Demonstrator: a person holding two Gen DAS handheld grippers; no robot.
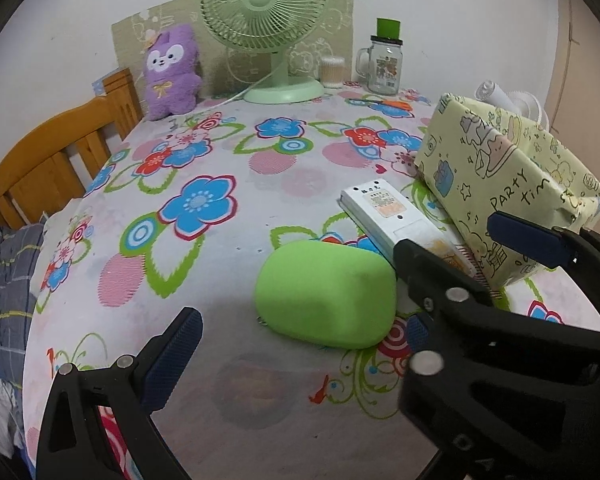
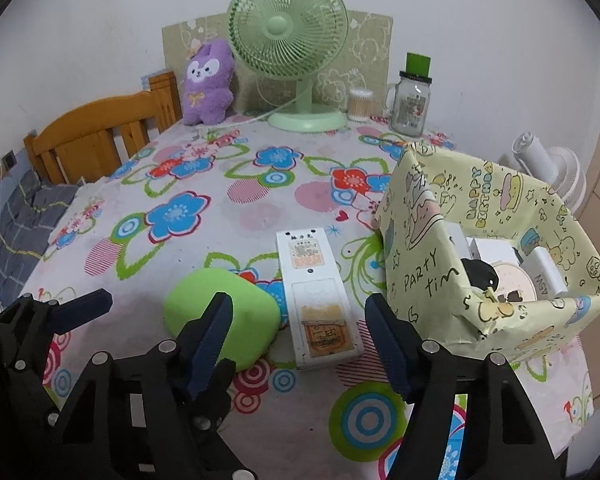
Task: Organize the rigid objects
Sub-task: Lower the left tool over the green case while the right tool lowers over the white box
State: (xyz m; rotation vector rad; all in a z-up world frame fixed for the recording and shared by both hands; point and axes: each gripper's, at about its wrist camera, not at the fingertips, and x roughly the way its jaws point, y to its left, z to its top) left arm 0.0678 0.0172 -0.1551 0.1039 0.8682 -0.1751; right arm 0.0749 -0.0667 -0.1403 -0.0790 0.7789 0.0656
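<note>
Green rounded case (image 2: 224, 322) lying on its side on the flowered cloth, touching the left edge of a white remote (image 2: 320, 300) lying back-up, label and yellowed battery cover showing; just right, a box wrapped in yellow party paper (image 2: 424, 272), open-topped, holding white items and one black

My place: home, bedroom most likely. Table (image 2: 220, 208) has flowery cloth over it. Wooden bed frame (image 2: 100, 136) sits beside table, grey checked bedding (image 2: 24, 208) next to it. Purple plush toy (image 2: 208, 84) leans on wall at back. Green fan (image 2: 288, 40) stands near toy. Glass jar (image 2: 412, 108) with green lid and tub of cotton swabs (image 2: 360, 104) beside fan. Box (image 2: 420, 272) wrapped in birthday paper holds my small things.
</note>
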